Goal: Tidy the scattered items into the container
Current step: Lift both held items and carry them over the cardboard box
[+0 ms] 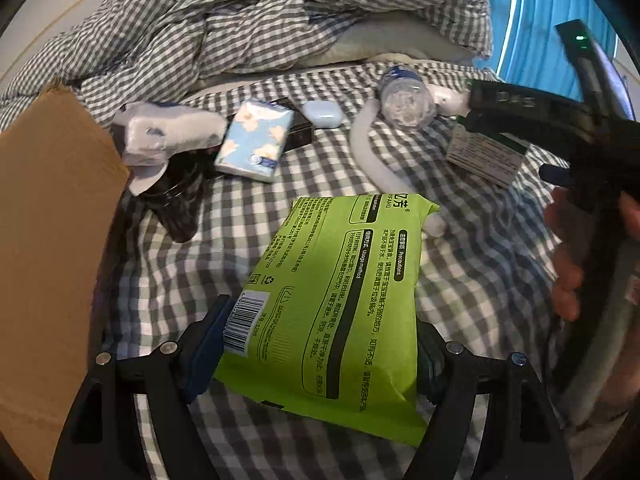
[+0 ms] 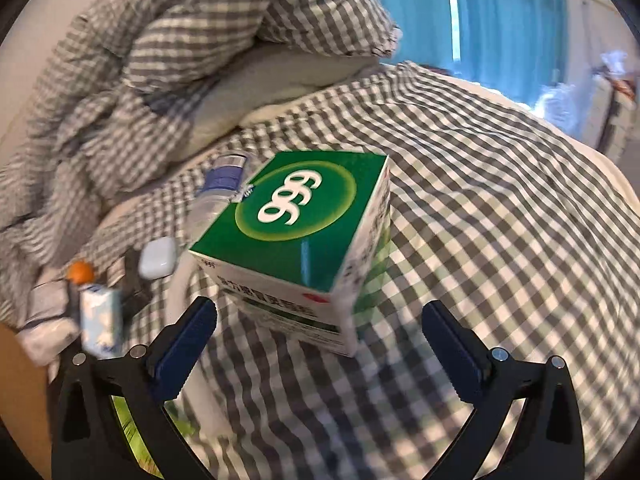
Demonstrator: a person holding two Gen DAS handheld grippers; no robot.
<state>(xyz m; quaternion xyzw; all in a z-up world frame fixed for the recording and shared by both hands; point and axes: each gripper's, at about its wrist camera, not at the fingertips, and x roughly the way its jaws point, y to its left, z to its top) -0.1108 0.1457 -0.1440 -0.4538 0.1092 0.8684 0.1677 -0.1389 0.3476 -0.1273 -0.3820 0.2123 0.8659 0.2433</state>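
Left wrist view: the left gripper (image 1: 320,344) clamps a green wipes pack (image 1: 336,292) by its near end, lifted clear of the checked bedsheet (image 1: 472,264), apparently for the cardboard box (image 1: 52,240) at 9 o'clock. Tissue pack (image 1: 254,140), earbud case (image 1: 322,114) and water bottle (image 1: 406,100) lie scattered toward 12 o'clock. Right wrist view: the right gripper (image 2: 320,344) gapes wide, empty, squared to a green medicine box (image 2: 296,236), likely next.
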